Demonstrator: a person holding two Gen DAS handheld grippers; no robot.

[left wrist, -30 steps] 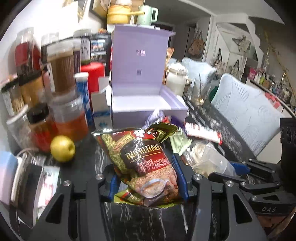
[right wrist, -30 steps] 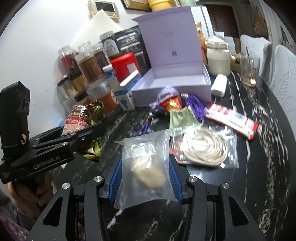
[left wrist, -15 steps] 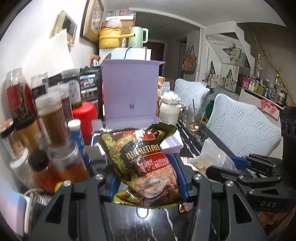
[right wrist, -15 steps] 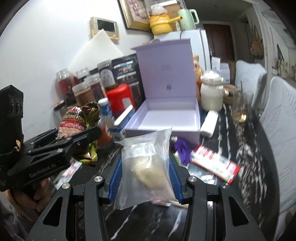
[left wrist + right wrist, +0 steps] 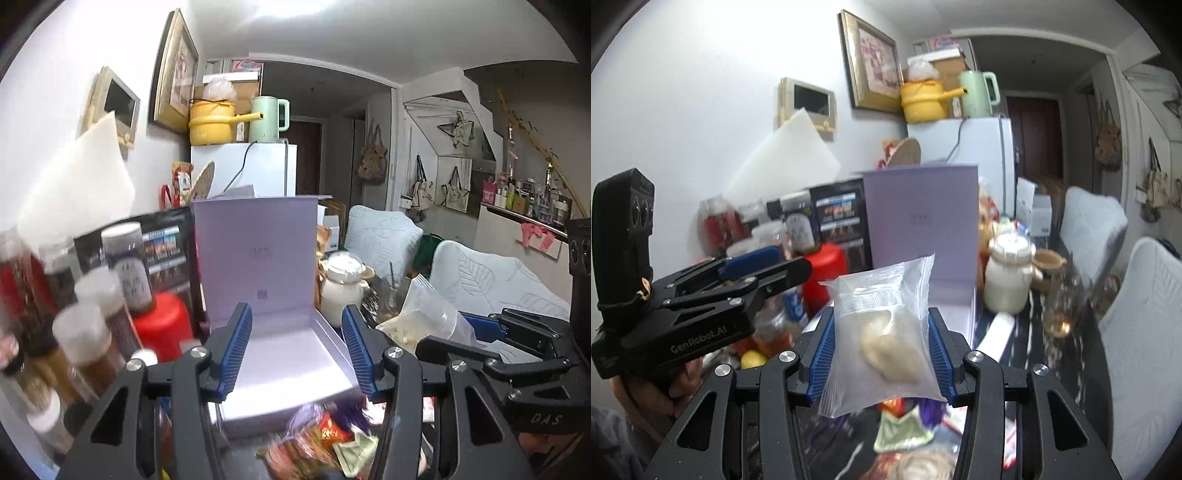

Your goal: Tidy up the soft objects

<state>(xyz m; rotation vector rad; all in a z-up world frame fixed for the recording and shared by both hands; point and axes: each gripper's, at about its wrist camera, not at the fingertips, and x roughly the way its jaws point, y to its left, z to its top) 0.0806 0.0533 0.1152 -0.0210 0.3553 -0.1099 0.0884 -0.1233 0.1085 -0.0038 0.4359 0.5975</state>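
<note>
left gripper [image 5: 297, 350]: jaws apart, nothing between the blue pads, aimed at the open lilac box [image 5: 280, 354] at frame centre, lid upright behind it. right gripper [image 5: 881, 354]: jaws clamped on the clear zip bag [image 5: 886, 332] holding a pale lump, centre of right wrist view, held above the table; same bag shows at right of left wrist view. crumpled snack packets [image 5: 314, 443] blurred at bottom centre, in front of the box. spice jars [image 5: 85, 332] and red canister [image 5: 162, 325] at left, white lidded jar [image 5: 341, 288] right of the box
</note>
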